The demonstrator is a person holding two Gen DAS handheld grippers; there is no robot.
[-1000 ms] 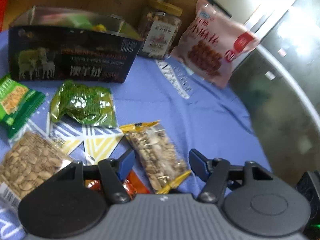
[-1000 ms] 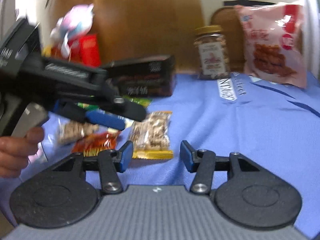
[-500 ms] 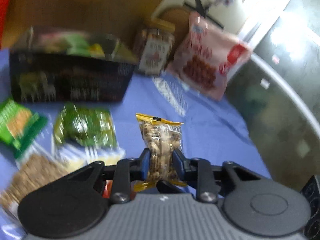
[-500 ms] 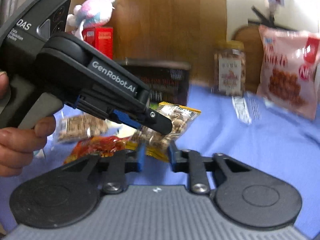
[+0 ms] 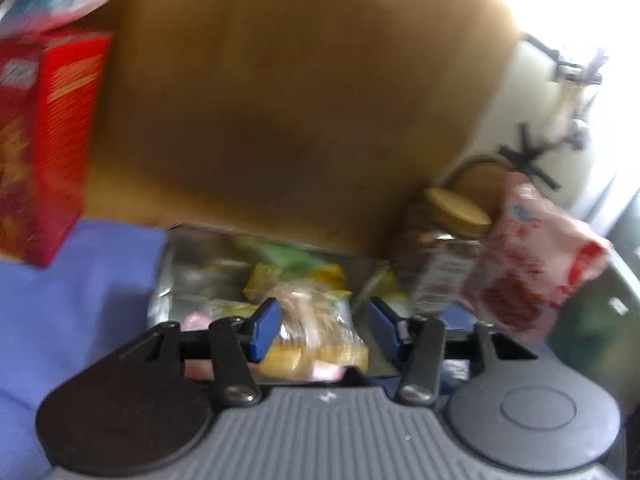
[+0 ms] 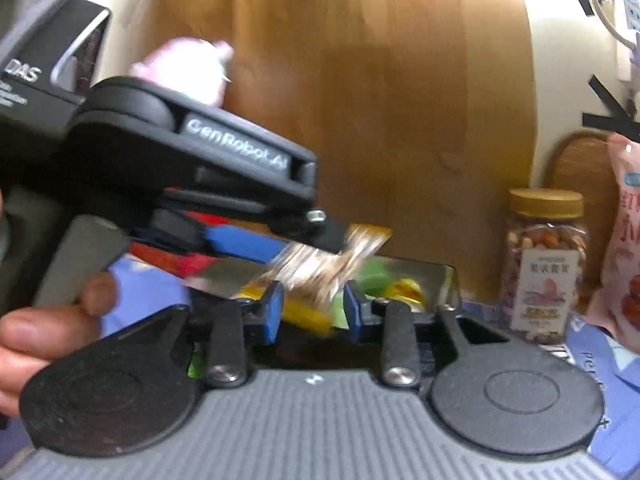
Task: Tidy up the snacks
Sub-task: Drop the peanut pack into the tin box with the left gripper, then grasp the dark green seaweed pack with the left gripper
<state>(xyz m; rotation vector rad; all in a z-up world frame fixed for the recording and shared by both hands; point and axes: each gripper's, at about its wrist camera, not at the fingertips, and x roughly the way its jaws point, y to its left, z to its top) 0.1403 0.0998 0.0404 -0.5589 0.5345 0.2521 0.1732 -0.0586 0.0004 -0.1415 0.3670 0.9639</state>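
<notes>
My left gripper (image 5: 320,328) is open above the open dark snack box (image 5: 176,276). A clear nut packet with yellow ends (image 5: 316,328) sits blurred between the open fingers, free of them, over the other packets in the box. In the right wrist view the left gripper (image 6: 304,240) is above the box (image 6: 440,276) with the same packet (image 6: 328,264) blurred just below its tips. My right gripper (image 6: 312,312) is partly open and empty, close in front of the box.
A nut jar with a gold lid (image 6: 544,264) and a pink snack bag (image 6: 628,248) stand right of the box. A red carton (image 5: 44,140) stands at the left on the blue cloth (image 5: 60,300). A wooden panel (image 6: 360,100) is behind.
My left gripper closed on the nut packet, lifted it from the cloth, carried it over the box and opened. My right gripper narrowed, then opened partly and came up to the box.
</notes>
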